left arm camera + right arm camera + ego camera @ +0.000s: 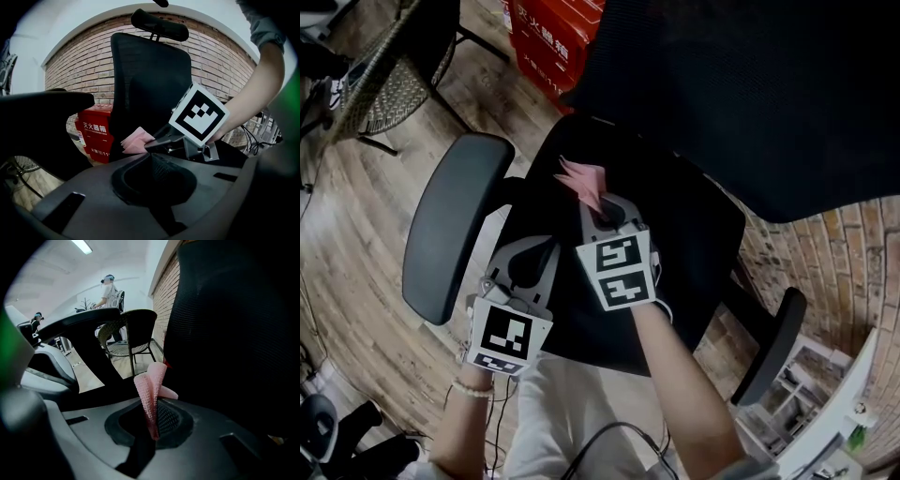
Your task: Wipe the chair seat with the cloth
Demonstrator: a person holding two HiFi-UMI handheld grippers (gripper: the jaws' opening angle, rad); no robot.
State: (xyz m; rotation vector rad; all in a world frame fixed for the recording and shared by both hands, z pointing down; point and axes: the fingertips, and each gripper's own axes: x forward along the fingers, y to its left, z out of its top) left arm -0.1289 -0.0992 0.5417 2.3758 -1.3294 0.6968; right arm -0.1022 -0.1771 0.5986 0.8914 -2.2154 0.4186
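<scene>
Cloth: the pink cloth [584, 180] sticks out of the right claw [602, 208] over the rear of the black chair seat [684, 234], near the mesh backrest [750, 94]. I cannot tell whether it touches the seat.
Why held so: it is pinched by 1 folded edge so the loose part leads, which suits pressing down and dragging across the seat.
Right claw: clenched on the cloth, with no gap showing.
Left claw: the left claw [536, 258] has its jaws together on nothing. It hovers at the seat's left side beside the armrest [455, 225], probably out of the wiping path.
Stage: I judge that most of the seat is not yet wiped.
</scene>
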